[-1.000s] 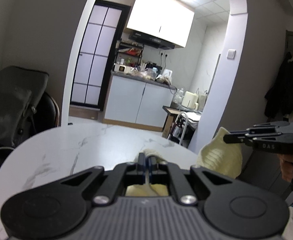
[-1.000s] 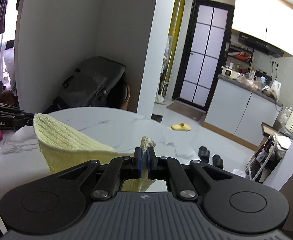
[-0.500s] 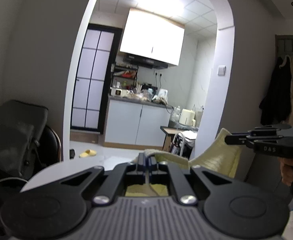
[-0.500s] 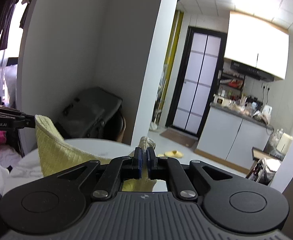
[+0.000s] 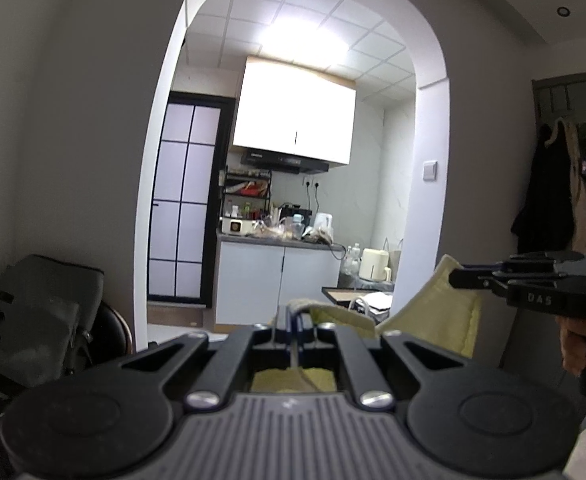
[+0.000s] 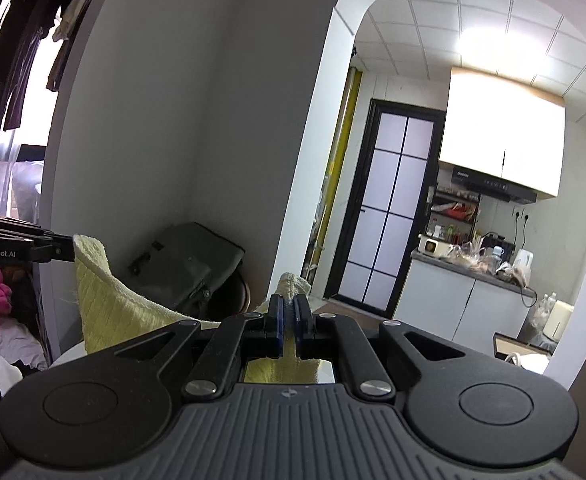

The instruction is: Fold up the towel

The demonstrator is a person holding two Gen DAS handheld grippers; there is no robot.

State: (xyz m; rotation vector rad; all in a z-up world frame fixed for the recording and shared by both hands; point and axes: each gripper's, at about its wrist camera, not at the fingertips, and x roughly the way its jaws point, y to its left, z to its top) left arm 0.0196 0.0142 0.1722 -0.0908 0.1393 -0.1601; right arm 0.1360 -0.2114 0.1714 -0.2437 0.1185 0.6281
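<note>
Pinching the pale yellow towel (image 6: 109, 304) by two corners, left gripper (image 5: 295, 320) and right gripper (image 6: 289, 312) both clamped on cloth, we judge it soft and light (sagging at lower left of the right view).

Left gripper (image 5: 294, 322) clamped, right gripper (image 6: 289, 312) clamped, both raised level

Both grippers are matte black plastic with a ribbed grey deck at the back, two round raised discs at either side and a pair of silver screws on the linkage arms. The left gripper (image 5: 295, 322) has thin blue finger pads; side-on it reads "GenRobot.AI" in white. The right gripper (image 6: 289, 312) has matching blue pads, "DAS" on its flank, and a bare-skinned hand (image 5: 573, 346) behind.
</note>
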